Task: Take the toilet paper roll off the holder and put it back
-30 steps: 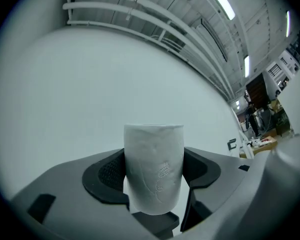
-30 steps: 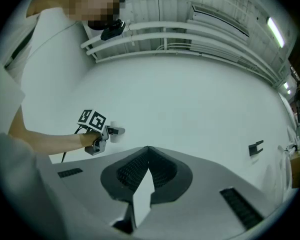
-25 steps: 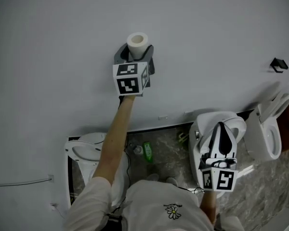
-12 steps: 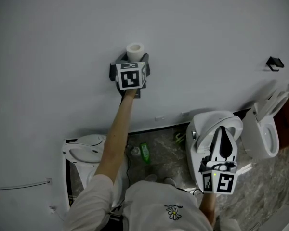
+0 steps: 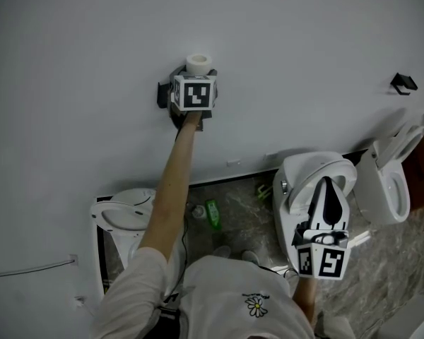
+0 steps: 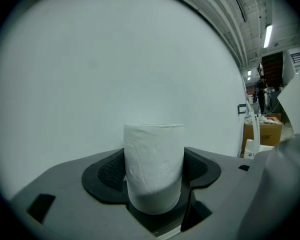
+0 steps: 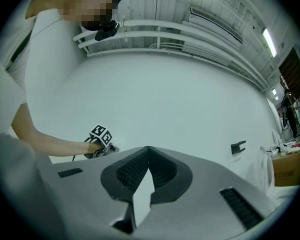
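Since a second ago our left gripper [image 5: 191, 75] has dipped lower against the white wall [image 5: 304, 62]; in the head view our right gripper [image 5: 327, 183] hangs below that wall. Left gripper view: jaws clamped on the upright toilet paper roll [image 6: 154, 166] (wall just behind). Right gripper view: jaws together, nothing between them.

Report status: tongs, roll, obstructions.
Left tongs shut on white toilet paper roll, roll upright. Right tongs shut, empty. Black wall bracket bare, well right of roll.
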